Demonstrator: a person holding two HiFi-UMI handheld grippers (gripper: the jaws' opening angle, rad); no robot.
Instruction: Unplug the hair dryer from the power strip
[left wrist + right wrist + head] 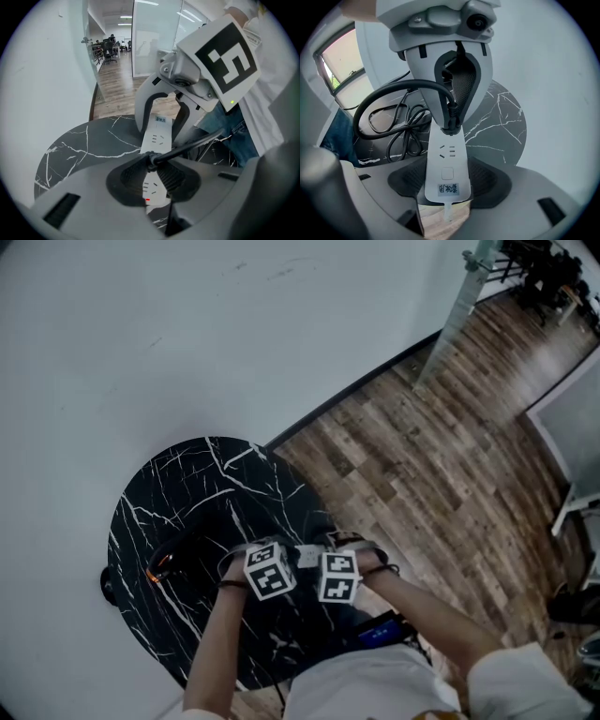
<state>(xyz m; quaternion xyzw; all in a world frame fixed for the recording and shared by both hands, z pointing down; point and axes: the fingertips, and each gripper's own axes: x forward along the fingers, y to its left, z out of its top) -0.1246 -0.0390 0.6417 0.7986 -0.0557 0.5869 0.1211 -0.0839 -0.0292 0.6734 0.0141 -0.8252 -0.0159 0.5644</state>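
Clamping the plug [451,119], the left gripper [152,171] could drag the power strip [446,164] off the edge of the table [178,484], because the right gripper [447,182] stands wide, apparently only straddling it.

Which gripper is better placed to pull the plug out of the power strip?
Left. The left gripper is closed on the black plug; the right gripper only straddles one end of the power strip.

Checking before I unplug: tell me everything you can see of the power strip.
The power strip is a flat, white plastic bar lying on the black marble table, with sockets, a square button, a label and a red light. The left gripper clamps the black plug seated in it; the right gripper straddles its labelled end.
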